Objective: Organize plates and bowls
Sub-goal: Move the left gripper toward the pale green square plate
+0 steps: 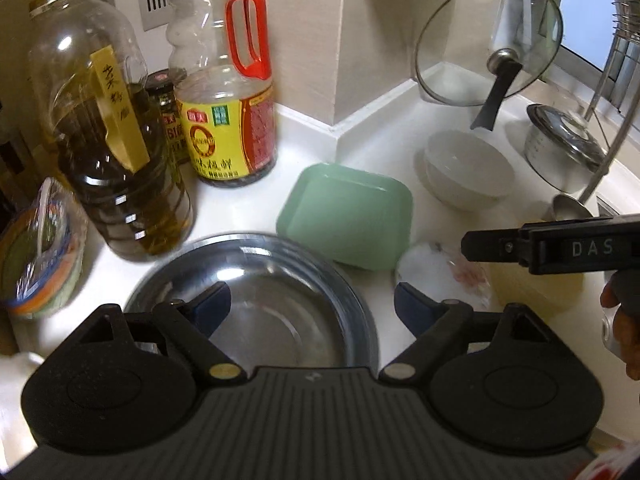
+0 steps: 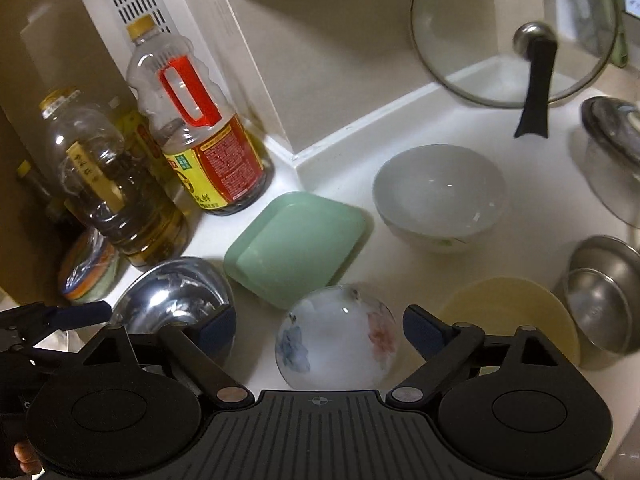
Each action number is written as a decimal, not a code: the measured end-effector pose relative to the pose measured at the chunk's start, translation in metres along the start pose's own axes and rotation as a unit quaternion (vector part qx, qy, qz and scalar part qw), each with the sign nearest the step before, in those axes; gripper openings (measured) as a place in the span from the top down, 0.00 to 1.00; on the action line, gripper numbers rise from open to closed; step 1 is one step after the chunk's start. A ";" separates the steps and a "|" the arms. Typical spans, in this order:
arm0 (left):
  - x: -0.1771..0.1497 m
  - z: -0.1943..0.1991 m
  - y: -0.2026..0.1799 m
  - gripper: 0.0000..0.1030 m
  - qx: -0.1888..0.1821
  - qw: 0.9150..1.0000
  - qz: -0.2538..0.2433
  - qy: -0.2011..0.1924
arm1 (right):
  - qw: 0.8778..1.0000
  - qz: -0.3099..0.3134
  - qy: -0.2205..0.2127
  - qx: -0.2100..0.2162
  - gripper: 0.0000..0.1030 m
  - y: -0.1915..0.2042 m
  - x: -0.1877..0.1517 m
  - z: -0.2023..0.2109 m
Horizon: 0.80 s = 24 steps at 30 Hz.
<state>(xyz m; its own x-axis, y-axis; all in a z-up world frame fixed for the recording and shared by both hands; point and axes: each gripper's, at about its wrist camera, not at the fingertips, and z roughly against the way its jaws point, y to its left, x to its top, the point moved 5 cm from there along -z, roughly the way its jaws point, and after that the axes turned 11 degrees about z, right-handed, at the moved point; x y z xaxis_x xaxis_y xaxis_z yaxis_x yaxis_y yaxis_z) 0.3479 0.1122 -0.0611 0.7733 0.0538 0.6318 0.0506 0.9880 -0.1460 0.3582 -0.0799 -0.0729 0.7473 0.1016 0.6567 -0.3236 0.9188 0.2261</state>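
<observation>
- left hand-held gripper: jaws spread apart, gripping nothing, above the steel bowl on the white worktop.
- right hand-held gripper: jaws apart, gripping nothing, over the floral bowl; "DAS" reads on its side in the left wrist view.
- green square plate just behind the floral bowl, white bowl further right, yellow plate beside 2 nested steel bowls.
- oil bottles at back left, labels in Chinese, blurred; glass lid leans on the wall.
</observation>
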 end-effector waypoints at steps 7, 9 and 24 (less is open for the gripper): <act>0.032 -0.026 0.010 0.19 0.003 1.000 0.007 0.011 | 1.000 0.000 0.024 0.013 0.18 -0.004 0.027 -0.034; 0.042 -0.034 0.010 0.20 0.004 1.000 0.003 0.012 | 0.999 -0.005 0.034 0.017 0.21 -0.007 0.032 -0.042; 0.075 -0.105 0.012 0.48 0.015 0.997 0.013 0.073 | 0.992 -0.069 0.107 0.008 0.37 -0.027 0.057 -0.101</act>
<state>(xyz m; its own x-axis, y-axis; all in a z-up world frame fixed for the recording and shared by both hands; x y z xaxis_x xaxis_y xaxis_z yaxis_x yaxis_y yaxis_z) 0.4731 0.1133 -0.0951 0.8577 0.0598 0.5107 0.0124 0.9905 -0.1367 0.4684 -0.0608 -0.1142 0.8908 0.0546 0.4511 -0.2169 0.9234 0.3166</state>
